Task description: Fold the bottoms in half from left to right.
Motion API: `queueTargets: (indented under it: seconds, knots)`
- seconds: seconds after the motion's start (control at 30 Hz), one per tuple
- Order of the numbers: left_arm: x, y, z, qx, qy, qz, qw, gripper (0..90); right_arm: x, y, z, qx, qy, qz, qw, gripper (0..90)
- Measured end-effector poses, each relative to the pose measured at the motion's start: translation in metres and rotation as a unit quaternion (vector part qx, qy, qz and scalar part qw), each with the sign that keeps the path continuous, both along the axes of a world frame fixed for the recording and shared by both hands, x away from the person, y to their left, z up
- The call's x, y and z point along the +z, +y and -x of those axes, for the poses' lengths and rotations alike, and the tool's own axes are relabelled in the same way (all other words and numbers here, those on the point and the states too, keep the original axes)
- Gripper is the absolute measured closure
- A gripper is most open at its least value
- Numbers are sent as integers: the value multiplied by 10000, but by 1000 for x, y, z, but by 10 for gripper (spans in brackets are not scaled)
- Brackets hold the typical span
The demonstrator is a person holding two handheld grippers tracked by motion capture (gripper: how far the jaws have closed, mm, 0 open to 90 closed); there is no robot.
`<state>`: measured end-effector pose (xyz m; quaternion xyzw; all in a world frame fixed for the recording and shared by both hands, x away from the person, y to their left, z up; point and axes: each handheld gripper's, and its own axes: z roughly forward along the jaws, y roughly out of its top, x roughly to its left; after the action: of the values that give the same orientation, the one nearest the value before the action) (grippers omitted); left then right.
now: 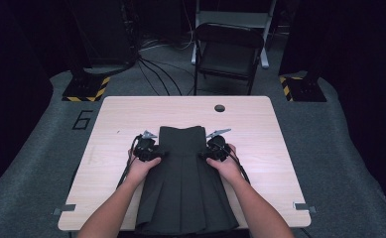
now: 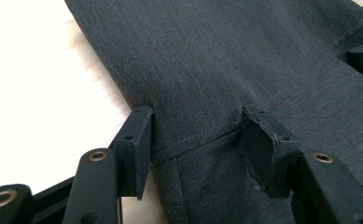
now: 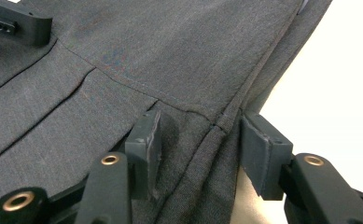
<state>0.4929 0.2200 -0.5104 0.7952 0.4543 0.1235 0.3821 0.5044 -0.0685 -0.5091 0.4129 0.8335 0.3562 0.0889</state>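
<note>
Tongs, pair: left tongs [image 1: 157,154] and right tongs [image 1: 204,154], each part open, straddling one side edge of a dark pleated skirt [image 1: 183,183].
Skirt lies flat on the tabletop [image 1: 121,114] between both tongs, waistband beyond them, hem toward the person. Pads [image 2: 258,149] not yet pressing cloth; gripping and any folding evidently remain.

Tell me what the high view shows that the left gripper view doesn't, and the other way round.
High view alone: the whole dark pleated skirt spread on the table, both hands at its sides, and a folding chair beyond. Left gripper view alone: a stitched seam running between the left gripper pads, one pad at the skirt's edge, one over the cloth. Both: skirt, light table, left gripper and right gripper.
</note>
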Motion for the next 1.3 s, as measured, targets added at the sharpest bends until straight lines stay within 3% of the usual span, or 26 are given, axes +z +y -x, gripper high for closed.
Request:
queueTargets:
  seconds: [0.23, 0.33, 0.73, 0.77, 0.8, 0.9, 0.97, 1.23, 1.3]
  knots:
    - [4, -1, -7, 36, -6, 12, 10000, 416, 1, -3, 0, -9, 9, -39, 10000, 517]
    - [3, -1, -11, 181, -34, 67, 9998, 395, 1, -4, 0, -46, 63, -69, 9999, 496]
    - [-1, -1, -31, 567, -15, -68, 9984, 363, 2, -6, 8, -138, -86, 47, 9999, 453]
    - [0, -1, -32, 516, -5, -171, 9985, 362, 1, -5, 10, -145, -81, 44, 9999, 453]
    - [-1, -3, -33, 578, -42, -89, 9983, 361, 1, -6, 11, -95, -126, 106, 9998, 453]
    - [-2, -4, -36, 499, -67, -191, 9986, 362, 1, -6, 13, -80, -125, 100, 9998, 451]
    - [-4, -7, -38, 566, -34, -76, 9984, 359, 0, -7, 15, -95, -140, 87, 9998, 449]
    - [-4, -9, -48, 553, 108, -84, 9984, 338, -1, -8, 16, -43, -130, 63, 9999, 441]
    - [-4, -8, -49, 651, 41, -66, 9979, 342, -1, -7, 16, -56, -144, 39, 9999, 439]
